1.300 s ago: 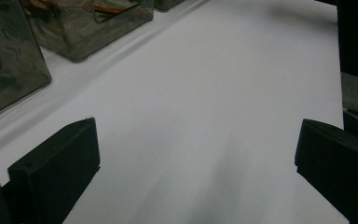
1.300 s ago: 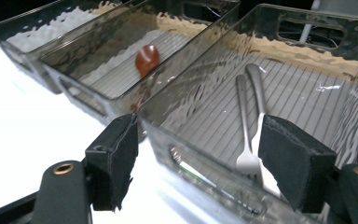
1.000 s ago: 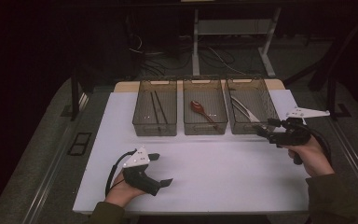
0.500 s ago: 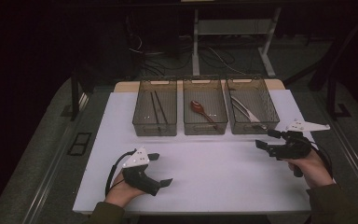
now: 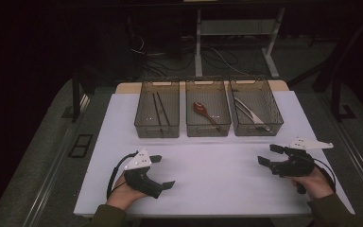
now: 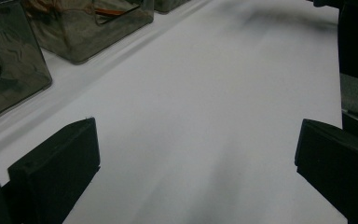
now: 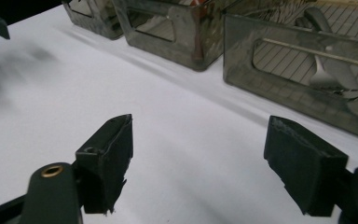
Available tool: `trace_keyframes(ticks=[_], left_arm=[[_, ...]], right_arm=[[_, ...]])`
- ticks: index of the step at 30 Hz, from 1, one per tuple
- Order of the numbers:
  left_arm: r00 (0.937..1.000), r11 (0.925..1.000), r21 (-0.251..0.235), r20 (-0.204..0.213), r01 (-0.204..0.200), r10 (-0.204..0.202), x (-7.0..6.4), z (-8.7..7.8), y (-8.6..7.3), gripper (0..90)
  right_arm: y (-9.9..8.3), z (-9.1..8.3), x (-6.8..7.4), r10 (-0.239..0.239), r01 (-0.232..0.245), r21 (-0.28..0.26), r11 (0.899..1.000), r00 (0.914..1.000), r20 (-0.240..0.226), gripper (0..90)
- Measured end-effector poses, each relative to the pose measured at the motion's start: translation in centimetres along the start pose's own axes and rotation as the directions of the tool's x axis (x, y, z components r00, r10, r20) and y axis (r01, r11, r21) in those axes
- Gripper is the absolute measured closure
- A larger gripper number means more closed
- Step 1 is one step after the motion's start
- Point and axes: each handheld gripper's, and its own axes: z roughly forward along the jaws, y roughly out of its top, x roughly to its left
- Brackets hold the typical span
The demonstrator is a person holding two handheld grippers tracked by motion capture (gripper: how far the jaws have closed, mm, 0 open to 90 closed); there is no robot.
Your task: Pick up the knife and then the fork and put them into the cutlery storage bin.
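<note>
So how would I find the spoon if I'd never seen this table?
Look at the white table and find the row of three see-through bins along its far side. Go to the middle bin. The spoon lies inside it, reddish-brown with a rounded bowl, while the left bin holds thin dark sticks and the right bin holds shiny silver pieces.

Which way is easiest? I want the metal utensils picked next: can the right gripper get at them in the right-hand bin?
Probably yes: the right gripper is open, the bin is open-topped, the metal utensils lie uncovered, with bare table between.
</note>
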Motion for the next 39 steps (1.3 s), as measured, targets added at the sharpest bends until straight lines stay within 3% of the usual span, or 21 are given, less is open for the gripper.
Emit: trace_keyframes(ticks=[10, 24, 39], left_arm=[[1.0, 1.0, 0.001, 0.001, -0.002, 0.002, 0.1, 0.0, 0.0, 0.0], [1.0, 1.0, 0.001, 0.0, 0.007, -0.007, 0.1, 0.0, 0.0, 0.0], [1.0, 0.9998, 0.019, -0.005, 0.006, -0.006, 0.1, 0.1, -0.1, 0.0]], right_arm=[[-0.6, 0.4, 1.3, -0.008, 0.008, 0.001, 1.0, 1.0, 0.001, 18.5], [-1.8, 1.5, 2.5, -0.062, 0.064, 0.063, 0.996, 0.9974, -0.037, 17.2], [-2.0, 1.7, 2.8, -0.077, 0.081, 0.076, 0.994, 0.9957, -0.05, 17.2]])
